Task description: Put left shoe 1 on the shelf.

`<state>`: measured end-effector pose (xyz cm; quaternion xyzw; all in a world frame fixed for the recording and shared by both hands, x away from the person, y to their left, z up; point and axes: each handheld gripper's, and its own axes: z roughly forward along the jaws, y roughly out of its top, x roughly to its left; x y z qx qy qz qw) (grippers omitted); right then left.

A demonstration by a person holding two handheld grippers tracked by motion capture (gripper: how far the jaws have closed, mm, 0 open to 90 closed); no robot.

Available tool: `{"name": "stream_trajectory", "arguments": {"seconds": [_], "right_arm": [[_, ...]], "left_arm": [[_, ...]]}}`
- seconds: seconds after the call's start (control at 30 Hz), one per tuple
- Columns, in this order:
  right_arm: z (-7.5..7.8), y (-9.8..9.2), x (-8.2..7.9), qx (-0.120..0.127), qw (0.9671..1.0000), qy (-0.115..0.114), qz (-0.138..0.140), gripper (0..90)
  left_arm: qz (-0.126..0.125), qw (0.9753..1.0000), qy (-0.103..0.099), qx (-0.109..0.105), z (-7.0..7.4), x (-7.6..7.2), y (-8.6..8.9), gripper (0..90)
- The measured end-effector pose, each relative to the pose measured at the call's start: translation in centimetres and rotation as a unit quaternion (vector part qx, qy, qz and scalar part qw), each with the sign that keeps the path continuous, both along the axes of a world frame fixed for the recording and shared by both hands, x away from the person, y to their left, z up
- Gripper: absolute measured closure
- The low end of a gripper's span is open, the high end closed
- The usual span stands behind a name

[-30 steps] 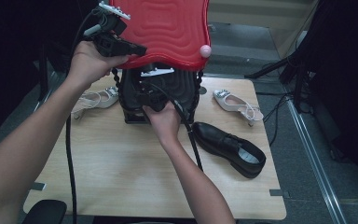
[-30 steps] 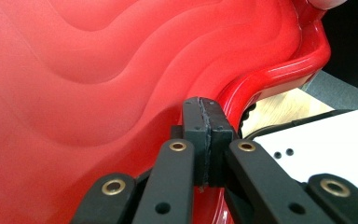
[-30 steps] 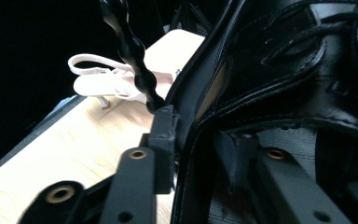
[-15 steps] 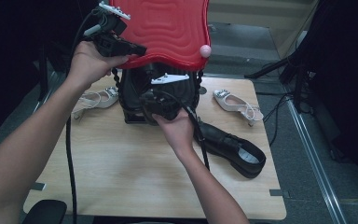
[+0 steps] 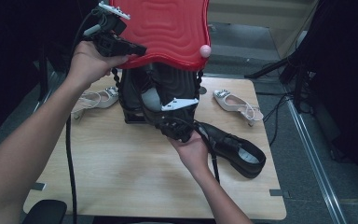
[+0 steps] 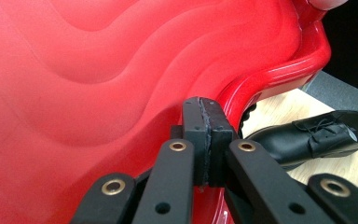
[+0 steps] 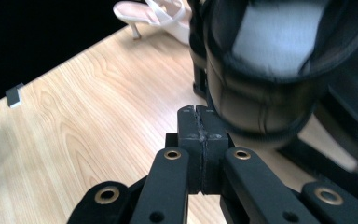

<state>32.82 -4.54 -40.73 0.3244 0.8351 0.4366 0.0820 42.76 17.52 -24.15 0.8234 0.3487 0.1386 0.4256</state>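
So this looks like a shoe-packing job, roughly halfway in as far as I can judge. The left gripper [image 5: 133, 48] is up at the far left, jaws pressed together on the edge of the red lid [image 5: 168, 28], holding it tipped up and open over the black box [image 5: 161, 93] at the far middle of the table [image 5: 98, 168]. In the left gripper view the jaws are clamped tight with the lid's rim running off behind them. The right gripper [image 5: 168, 122] sits low at the box's near side; its jaws are squeezed fully together with nothing between them, just beside a black shoe [image 7: 265, 70] that looks to be standing in the box, blurry so I can't say how well it's seated. What's left, I'd guess: the other black shoe [image 5: 233, 149] lies on the table right of the box, near the right hand [image 5: 191, 151], not yet packed. Two white sandals [image 5: 95, 99] [image 5: 237, 103] sit left and right of the box, untouched. Then the lid needs lowering.
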Motion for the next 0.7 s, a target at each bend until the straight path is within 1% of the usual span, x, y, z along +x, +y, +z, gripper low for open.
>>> {"name": "stream_trajectory", "arguments": {"seconds": [0.07,0.17,0.23,0.3,0.33,0.43,0.47,0.6,0.67,0.7], "right_arm": [[-0.6,-0.4,0.3,-0.001,1.0000,0.008,-0.004,90.0],[-1.0,-0.5,0.9,-0.002,0.9998,0.011,-0.014,90.0],[-1.0,-0.5,1.3,0.002,0.9997,0.010,-0.021,90.0],[-1.0,-0.5,1.7,0.011,0.9995,0.023,-0.020,90.0],[-0.9,-0.4,1.7,0.013,0.9994,0.025,-0.018,90.0],[-0.7,-0.3,1.7,0.005,0.9996,0.023,-0.017,90.0],[-0.6,-0.2,1.7,0.005,0.9996,0.024,-0.016,90.0],[0.1,0.7,1.9,0.006,0.9998,0.013,-0.010,90.0],[0.3,1.3,2.3,0.000,0.9998,0.010,-0.015,90.0],[0.4,1.6,2.6,0.003,0.9997,0.016,-0.016,90.0]], "left_arm": [[0.000,1.0000,0.000,0.001,0.0,0.0,0.0,90.0],[0.000,1.0000,0.000,0.001,0.0,0.0,0.0,90.0],[0.000,1.0000,-0.002,0.001,0.0,0.0,0.0,90.0],[-0.001,1.0000,-0.003,0.001,0.0,0.0,0.1,90.0],[0.001,1.0000,-0.002,0.000,0.0,0.0,0.1,90.0],[0.000,1.0000,-0.004,0.002,0.0,0.0,0.0,90.0],[0.001,1.0000,-0.003,0.001,0.0,0.0,0.0,90.0],[0.000,1.0000,-0.001,0.002,0.0,0.0,0.1,90.0],[0.002,1.0000,0.000,0.002,0.0,-0.1,0.1,90.0],[0.001,1.0000,0.000,0.002,0.0,-0.1,0.1,90.0]]}}
